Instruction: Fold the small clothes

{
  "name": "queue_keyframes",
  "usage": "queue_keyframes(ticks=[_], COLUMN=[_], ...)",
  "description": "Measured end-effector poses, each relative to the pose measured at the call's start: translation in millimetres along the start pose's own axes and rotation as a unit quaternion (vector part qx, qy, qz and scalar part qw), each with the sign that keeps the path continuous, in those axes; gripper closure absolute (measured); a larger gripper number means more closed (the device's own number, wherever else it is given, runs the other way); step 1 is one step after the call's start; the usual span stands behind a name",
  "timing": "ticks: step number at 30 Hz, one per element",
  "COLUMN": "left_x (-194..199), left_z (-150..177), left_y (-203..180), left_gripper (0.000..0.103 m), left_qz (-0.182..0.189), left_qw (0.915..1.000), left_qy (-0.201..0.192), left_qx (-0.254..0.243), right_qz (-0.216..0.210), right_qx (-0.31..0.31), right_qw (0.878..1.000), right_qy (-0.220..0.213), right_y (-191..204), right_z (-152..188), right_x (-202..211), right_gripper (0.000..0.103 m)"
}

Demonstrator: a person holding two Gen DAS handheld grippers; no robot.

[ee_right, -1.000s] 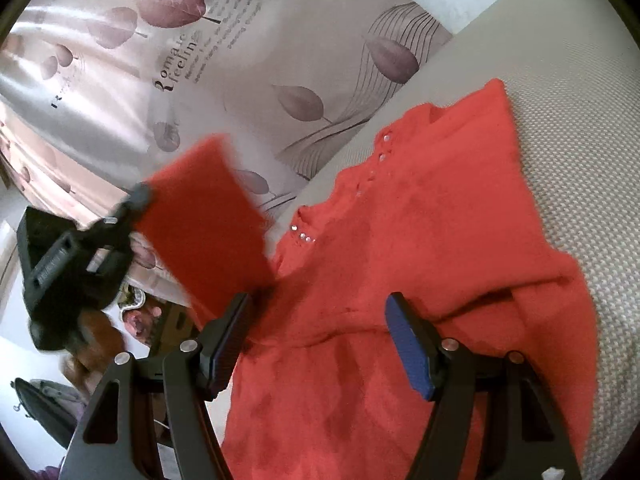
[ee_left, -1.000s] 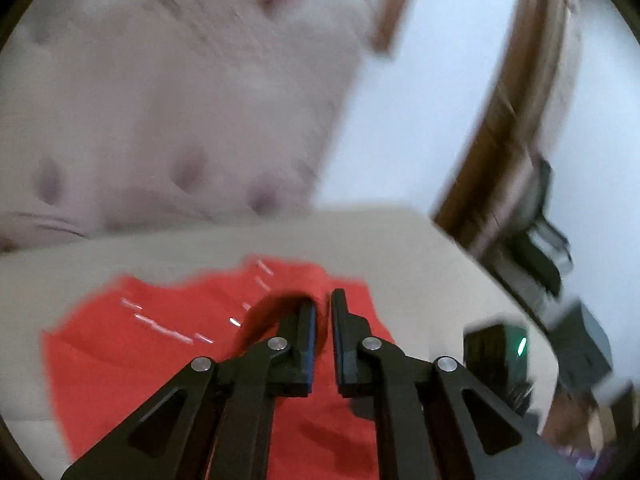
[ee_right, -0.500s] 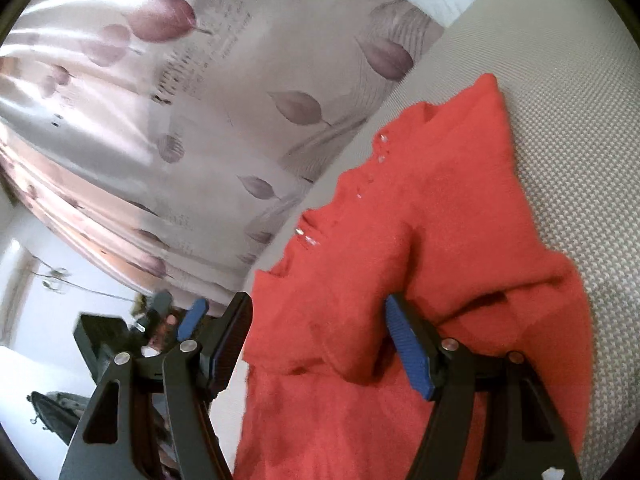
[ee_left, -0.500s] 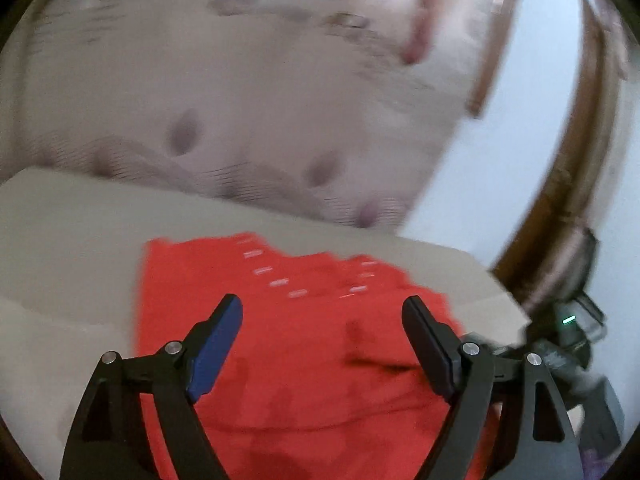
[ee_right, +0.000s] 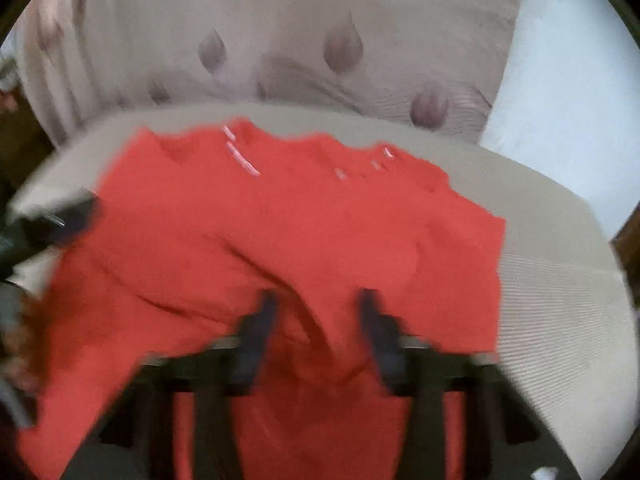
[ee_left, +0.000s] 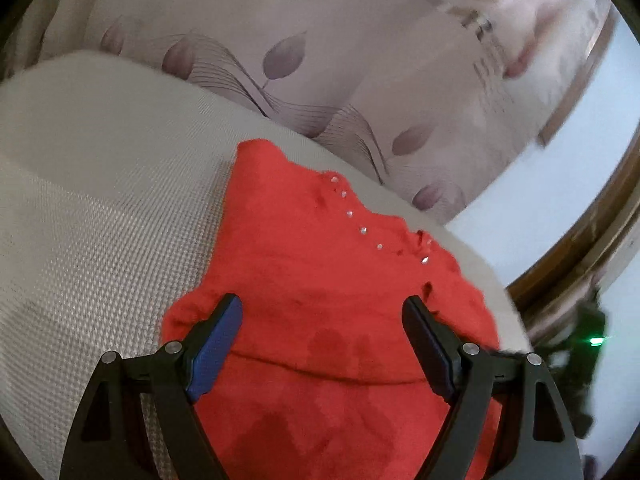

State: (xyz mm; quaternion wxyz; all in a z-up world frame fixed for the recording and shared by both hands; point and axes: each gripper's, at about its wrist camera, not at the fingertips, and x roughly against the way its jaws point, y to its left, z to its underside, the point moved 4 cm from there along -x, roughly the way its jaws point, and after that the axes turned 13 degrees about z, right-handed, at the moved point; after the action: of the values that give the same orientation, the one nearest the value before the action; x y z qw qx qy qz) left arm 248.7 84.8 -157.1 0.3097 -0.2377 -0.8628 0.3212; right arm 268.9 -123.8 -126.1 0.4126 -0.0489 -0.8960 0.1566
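Observation:
A small red top (ee_left: 320, 264) with a row of silver studs (ee_left: 362, 231) at its neck lies on a beige woven cushion (ee_left: 96, 216). A sleeve lies folded across its body. My left gripper (ee_left: 322, 320) is open and empty just above the top's lower half. In the blurred right wrist view the same top (ee_right: 280, 216) spreads wide, with a raised fold between the fingers of my right gripper (ee_right: 318, 312), which stands partly open. The left gripper (ee_right: 48, 224) shows as a dark blur at the top's left edge.
A pale curtain with purple leaf prints (ee_left: 280, 60) hangs behind the cushion. A white wall and a brown wooden frame (ee_left: 592, 240) are to the right. A dark device with a green light (ee_left: 596, 340) sits past the cushion's right edge.
My left gripper let go of the sleeve, which now lies folded on the top, and opened wide. My right gripper swung round fast and its jaws narrowed over a fold.

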Motion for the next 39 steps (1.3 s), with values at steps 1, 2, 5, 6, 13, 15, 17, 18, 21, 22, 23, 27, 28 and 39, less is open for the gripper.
queue_keyframes(ticks=[1, 2, 5, 6, 13, 15, 17, 18, 21, 22, 23, 27, 28, 39], left_x=[2.5, 3.0, 0.8, -0.3, -3.0, -2.8, -3.0, -3.2, -1.8, -0.2, 1.4, 8.9, 11.0, 19.7], left_z=[-0.2, 0.4, 1.4, 1.6, 0.6, -0.5, -0.9, -0.9, -1.0, -1.3, -1.6, -4.1, -4.7, -8.3], left_y=[-0.5, -1.5, -3.5, -3.8, -3.6, -3.7, -3.8, -3.8, -3.7, -3.6, -3.3, 1.6, 2.9, 4.4], left_gripper=[0.021, 0.021, 0.021, 0.021, 0.021, 0.021, 0.021, 0.021, 0.021, 0.021, 0.021, 0.021, 0.021, 0.021], left_qz=[-0.001, -0.004, -0.011, -0.012, -0.015, -0.016, -0.016, -0.015, -0.017, -0.02, -0.021, -0.035, -0.037, -0.049], left_qw=[1.0, 1.0, 0.9999, 0.9999, 0.9998, 0.9998, 0.9998, 0.9998, 0.9998, 0.9997, 0.9997, 0.999, 0.9988, 0.9972], left_qy=[-0.002, -0.002, 0.001, 0.002, 0.002, 0.003, 0.004, 0.004, 0.001, -0.003, -0.007, -0.027, -0.033, -0.056], left_qx=[0.0, -0.003, -0.009, -0.01, -0.011, -0.01, -0.01, -0.01, -0.011, -0.011, -0.011, -0.002, 0.001, 0.004], right_qz=[-0.006, -0.006, -0.053, -0.079, -0.199, -0.207, -0.208, -0.208, -0.201, -0.205, -0.211, -0.274, -0.316, -0.271], right_qx=[-0.011, -0.031, -0.176, -0.221, -0.299, -0.308, -0.318, -0.32, -0.324, -0.332, -0.338, -0.344, -0.349, -0.378], right_qw=[1.0, 0.999, 0.983, 0.972, 0.931, 0.927, 0.923, 0.923, 0.923, 0.919, 0.916, 0.898, 0.882, 0.884], right_qy=[0.007, 0.007, 0.011, 0.019, 0.065, 0.055, 0.053, 0.056, 0.06, 0.056, 0.051, 0.024, -0.004, 0.045], right_y=[-4.7, -13.9, -70.2, -88.7, -115.2, -118.8, -121.9, -122.7, -123.8, -125.7, -124.0, -116.2, -114.3, -138.1], right_z=[-0.7, -1.7, 3.6, 10.1, 53.1, 51.0, 48.4, 46.8, 38.9, 36.0, 30.2, -15.3, -34.3, 15.1], right_x=[-4.0, -2.6, 4.5, 2.6, -12.5, -13.6, -17.1, -19.9, -24.3, -22.1, -19.2, -0.8, 13.2, -62.2], right_gripper=[0.086, 0.096, 0.099, 0.099, 0.091, 0.089, 0.088, 0.088, 0.095, 0.096, 0.097, 0.097, 0.097, 0.097])
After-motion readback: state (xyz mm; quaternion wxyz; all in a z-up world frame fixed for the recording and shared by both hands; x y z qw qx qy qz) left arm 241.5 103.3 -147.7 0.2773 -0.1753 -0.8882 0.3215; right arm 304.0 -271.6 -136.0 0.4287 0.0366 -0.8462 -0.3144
